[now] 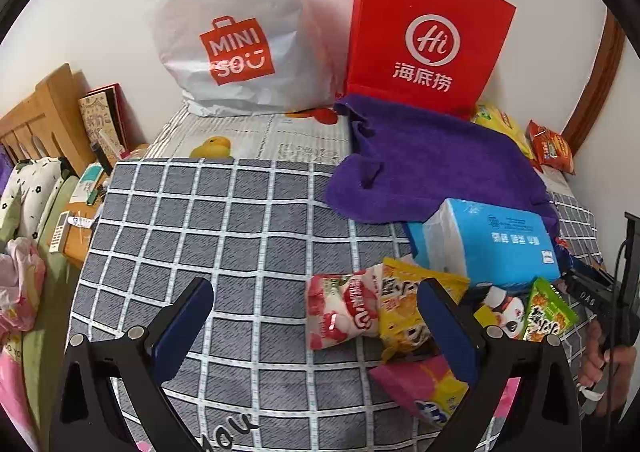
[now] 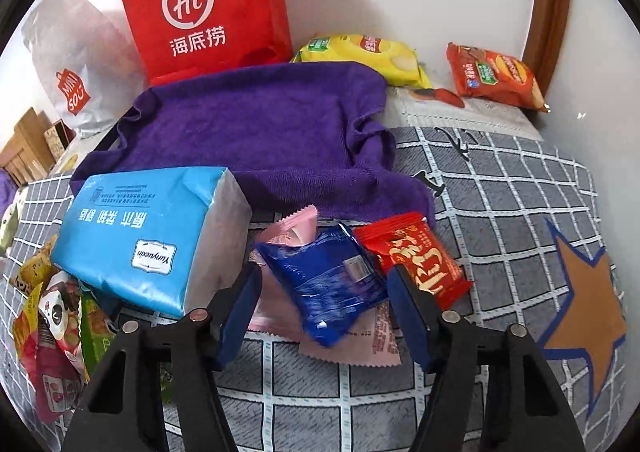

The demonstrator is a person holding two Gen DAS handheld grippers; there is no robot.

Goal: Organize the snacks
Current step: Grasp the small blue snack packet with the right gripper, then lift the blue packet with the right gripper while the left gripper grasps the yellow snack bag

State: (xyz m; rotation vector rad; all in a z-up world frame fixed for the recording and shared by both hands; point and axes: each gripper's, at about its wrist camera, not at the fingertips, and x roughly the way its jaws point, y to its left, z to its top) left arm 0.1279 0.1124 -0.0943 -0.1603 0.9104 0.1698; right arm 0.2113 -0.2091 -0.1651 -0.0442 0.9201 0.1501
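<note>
Only the right wrist view shows the blue packet (image 2: 328, 280) between the right hand-held gripper (image 2: 324, 292)

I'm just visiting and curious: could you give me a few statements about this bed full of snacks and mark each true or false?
1. The right gripper has a blue packet between its fingers. True.
2. The purple towel lies in front of the red paper bag. True.
3. The left gripper is clamped on the tissue pack. False: it is open over the checked cover, holding nothing.
4. The yellow chip bag sits inside the red paper bag. False: it lies beside it, by the wall.
</note>
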